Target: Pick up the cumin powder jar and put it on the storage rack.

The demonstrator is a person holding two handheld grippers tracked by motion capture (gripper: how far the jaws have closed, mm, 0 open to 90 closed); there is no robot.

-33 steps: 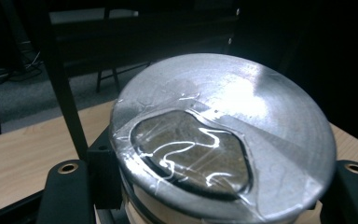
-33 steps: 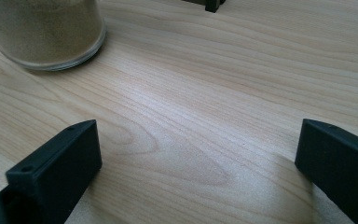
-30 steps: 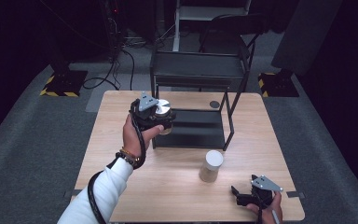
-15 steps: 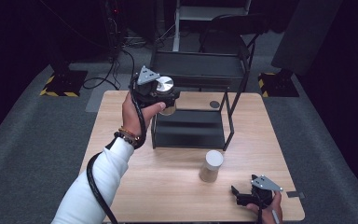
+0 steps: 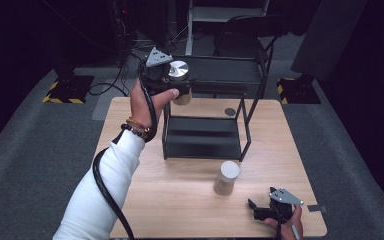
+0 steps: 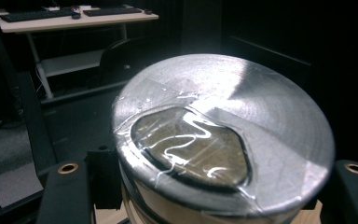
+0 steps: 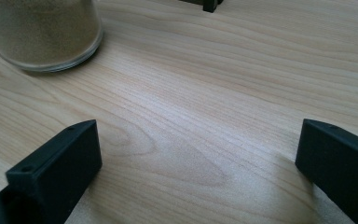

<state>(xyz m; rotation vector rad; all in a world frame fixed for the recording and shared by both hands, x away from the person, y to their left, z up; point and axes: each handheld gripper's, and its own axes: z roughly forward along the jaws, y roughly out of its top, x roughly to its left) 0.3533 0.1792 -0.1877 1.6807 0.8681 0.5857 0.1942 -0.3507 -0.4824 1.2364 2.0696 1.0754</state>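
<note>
left tongs (image 5: 180, 90) risen with silver-lidded jar (image 5: 178, 71), now beside rack (image 5: 205, 145) top.

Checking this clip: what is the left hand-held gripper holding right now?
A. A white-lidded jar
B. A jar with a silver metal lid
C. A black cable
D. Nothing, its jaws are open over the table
B: the left hand-held gripper is clamped on the jar with a silver metal lid, raised beside the top of the black shelf rack.
</note>
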